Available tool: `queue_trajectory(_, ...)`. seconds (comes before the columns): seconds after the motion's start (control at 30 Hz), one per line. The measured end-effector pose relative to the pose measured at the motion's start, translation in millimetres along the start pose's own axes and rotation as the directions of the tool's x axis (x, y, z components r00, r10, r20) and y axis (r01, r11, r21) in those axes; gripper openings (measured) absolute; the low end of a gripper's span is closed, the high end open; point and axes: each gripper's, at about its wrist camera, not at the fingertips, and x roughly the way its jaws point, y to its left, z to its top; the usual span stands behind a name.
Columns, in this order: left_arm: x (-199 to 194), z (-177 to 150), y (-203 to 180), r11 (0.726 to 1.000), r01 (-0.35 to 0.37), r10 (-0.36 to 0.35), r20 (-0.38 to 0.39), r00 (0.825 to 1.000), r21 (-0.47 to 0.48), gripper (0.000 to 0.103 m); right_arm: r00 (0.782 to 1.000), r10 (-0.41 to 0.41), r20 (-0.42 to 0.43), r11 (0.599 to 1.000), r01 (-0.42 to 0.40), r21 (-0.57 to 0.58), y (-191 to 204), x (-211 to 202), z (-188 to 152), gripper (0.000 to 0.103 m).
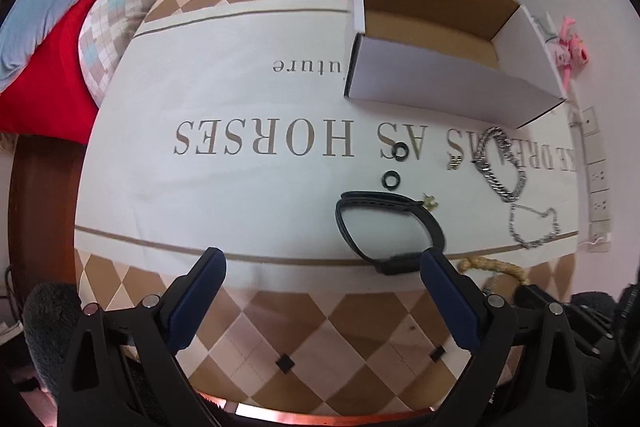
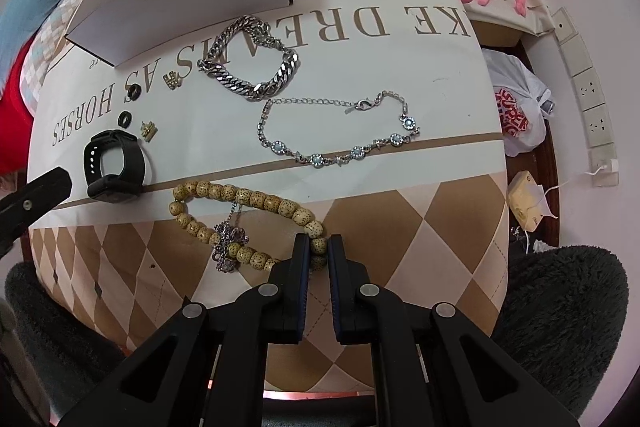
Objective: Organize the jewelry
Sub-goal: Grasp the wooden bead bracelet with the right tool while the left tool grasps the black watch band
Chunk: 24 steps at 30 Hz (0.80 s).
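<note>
A cream tablecloth (image 2: 224, 131) with brown diamond borders and printed lettering is spread over the table; a white wall with sockets (image 2: 588, 95) is seen at the right. An open white cardboard box (image 1: 448, 39) is placed at the far side. The right gripper (image 2: 319, 253) is pointed down, its jaws pinched on a tan wooden bead bracelet (image 2: 248, 197) at the near border. The left gripper (image 1: 322, 269) is held wide open beside a black watch (image 1: 384, 223), nothing gripped.

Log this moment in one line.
right gripper: shut on bead bracelet | left gripper: open, above watch | box: empty
</note>
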Motion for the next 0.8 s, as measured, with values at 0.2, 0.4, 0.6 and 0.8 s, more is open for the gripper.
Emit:
queue_trajectory(0.2, 24.4, 8.4, 2.9, 1.000, -0.006, 0.007, -0.039, 0.999, 0.017, 0.024, 0.999, -0.040, 0.004, 0.999, 0.040, -0.003, 10.1, 1.8, 9.5, 0.010)
queue_trajectory(0.4, 22.3, 2.2, 1.0, 0.994, -0.058, 0.057, 0.012, 0.998, 0.088, 0.004, 0.996, -0.088, 0.021, 0.994, 0.089, -0.058, 23.0, 2.9, 11.2, 0.010)
queue_trajectory(0.6, -2.5, -24.2, -8.1, 0.990, -0.078, 0.072, 0.060, 0.996, 0.114, 0.003, 0.997, -0.016, 0.072, 0.999, 0.019, -0.042, 22.8, -13.5, 9.7, 0.009)
queue_trajectory(0.8, -39.1, -33.2, -14.6, 0.991, -0.058, 0.044, 0.114, 0.993, 0.119, 0.003, 0.985, 0.107, 0.137, 0.994, -0.100, -0.053, 21.6, -54.5, 16.7, 0.009)
